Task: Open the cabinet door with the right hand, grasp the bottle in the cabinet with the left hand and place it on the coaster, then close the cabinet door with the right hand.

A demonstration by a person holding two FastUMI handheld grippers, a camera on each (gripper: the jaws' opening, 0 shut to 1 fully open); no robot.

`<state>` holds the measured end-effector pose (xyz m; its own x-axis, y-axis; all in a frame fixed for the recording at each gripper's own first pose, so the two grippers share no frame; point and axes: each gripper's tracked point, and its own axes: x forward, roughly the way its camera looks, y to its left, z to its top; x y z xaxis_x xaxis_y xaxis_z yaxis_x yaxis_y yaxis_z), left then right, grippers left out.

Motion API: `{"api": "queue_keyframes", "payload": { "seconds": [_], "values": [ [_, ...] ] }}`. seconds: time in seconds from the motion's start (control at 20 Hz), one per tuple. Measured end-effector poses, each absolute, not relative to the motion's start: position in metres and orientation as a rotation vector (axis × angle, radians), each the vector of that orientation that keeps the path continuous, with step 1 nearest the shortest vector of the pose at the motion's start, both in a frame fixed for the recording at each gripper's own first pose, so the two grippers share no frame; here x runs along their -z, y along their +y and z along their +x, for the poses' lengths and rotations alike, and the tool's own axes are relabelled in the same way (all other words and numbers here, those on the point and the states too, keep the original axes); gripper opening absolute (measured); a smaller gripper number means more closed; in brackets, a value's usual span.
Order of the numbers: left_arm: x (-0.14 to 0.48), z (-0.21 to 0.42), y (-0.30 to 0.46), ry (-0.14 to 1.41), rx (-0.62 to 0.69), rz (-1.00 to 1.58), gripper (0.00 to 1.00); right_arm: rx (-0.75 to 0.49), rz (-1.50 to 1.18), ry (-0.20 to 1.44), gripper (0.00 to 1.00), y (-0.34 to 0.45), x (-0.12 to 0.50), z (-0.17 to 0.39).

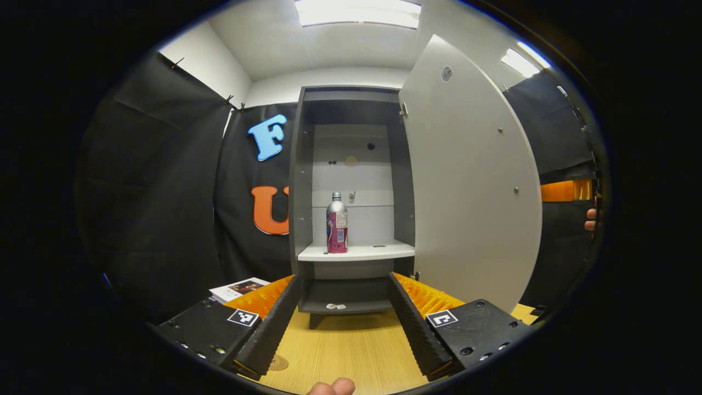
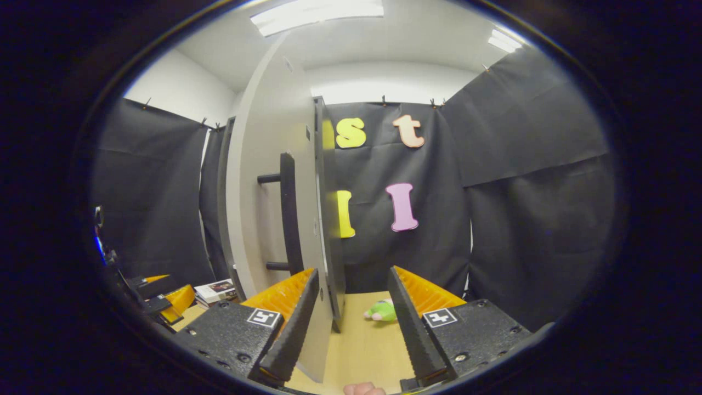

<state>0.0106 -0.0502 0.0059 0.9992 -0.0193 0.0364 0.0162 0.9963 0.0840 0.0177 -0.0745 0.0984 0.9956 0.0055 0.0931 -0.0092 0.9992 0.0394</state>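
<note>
Since the cabinet door (image 1: pixel 471 181) already stands wide open, the first step looks finished. The bottle (image 1: pixel 337 223) stands upright on the white shelf (image 1: pixel 378 252) inside the cabinet (image 1: pixel 300 181), not yet grasped. The left tool (image 1: pixel 344 321) is spread and empty above the desk (image 1: pixel 340 351), well apart from the bottle. The right tool (image 2: pixel 351 329) is also spread, with the door edge between its fingers. Grasping, placing on the coaster (image 1: pixel 278 362) and closing remain.

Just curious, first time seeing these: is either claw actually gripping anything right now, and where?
No. The left gripper is open, facing the bottle on its shelf. The right gripper is open around the cabinet door edge, not clamping it.
</note>
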Motion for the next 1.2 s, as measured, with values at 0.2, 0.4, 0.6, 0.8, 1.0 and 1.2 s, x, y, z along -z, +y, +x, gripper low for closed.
{"api": "queue_keyframes", "payload": {
  "seconds": [0.2,0.4,0.6,0.8,1.0,1.2],
  "values": [
    [-0.022,0.07,-0.046,-0.075,0.02,0.105,0.95,-0.011,0.035,-0.077,0.8,-0.075,-0.096,0.024],
    [-0.027,0.147,-0.04,-0.084,0.021,0.127,0.95,-0.004,0.042,-0.072,0.8,-0.076,-0.095,0.028],
    [-0.013,0.217,-0.029,-0.03,0.019,0.144,0.95,-0.002,0.057,-0.061,0.8,-0.079,-0.091,0.033],
    [-0.017,0.27,-0.026,-0.054,0.03,0.123,0.96,0.021,0.058,-0.057,0.8,-0.082,-0.092,0.037],
    [-0.015,0.314,-0.02,-0.045,0.016,0.121,0.96,0.027,0.044,-0.052,0.8,-0.083,-0.094,0.038],
    [-0.011,0.343,-0.016,-0.026,0.012,0.097,0.96,0.05,0.017,-0.046,0.81,-0.084,-0.093,0.038]
  ]
}}
